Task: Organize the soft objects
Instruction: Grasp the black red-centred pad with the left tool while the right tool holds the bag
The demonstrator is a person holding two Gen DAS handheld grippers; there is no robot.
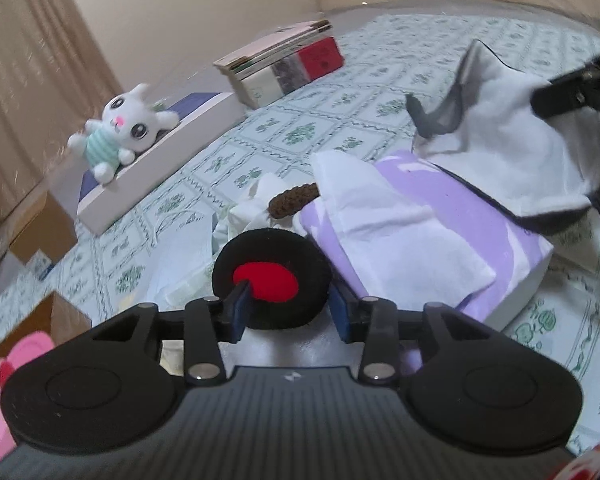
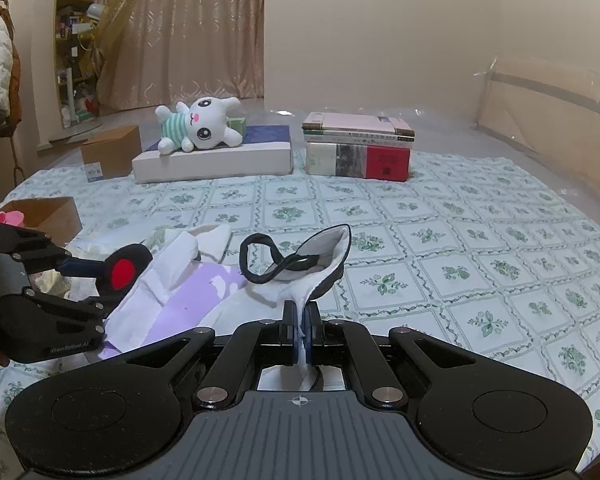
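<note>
black felt disc in one grip, white pouch in the other

black and red, that round felt disc (image 1: 272, 278) sits between the fingers of your left hand-held gripper (image 1: 288, 312), which pinches it by the lower edge above the bed (image 2: 440, 240). your right hand-held gripper (image 2: 300, 328) is pressed tight on the white pouch with dark trim (image 2: 312, 268), lifted so its strap loops free. just beside both lies the lilac folded cloth (image 1: 440, 216) with a white cloth (image 1: 380, 216) draped over it. a brown knitted piece (image 1: 294, 202) pokes out behind the disc. farther back, the white plush bunny (image 2: 198, 128) lies on a flat white box (image 2: 212, 162), near a stack of books (image 2: 358, 150). a cardboard box (image 2: 50, 212) holds something pink at the left.
</note>
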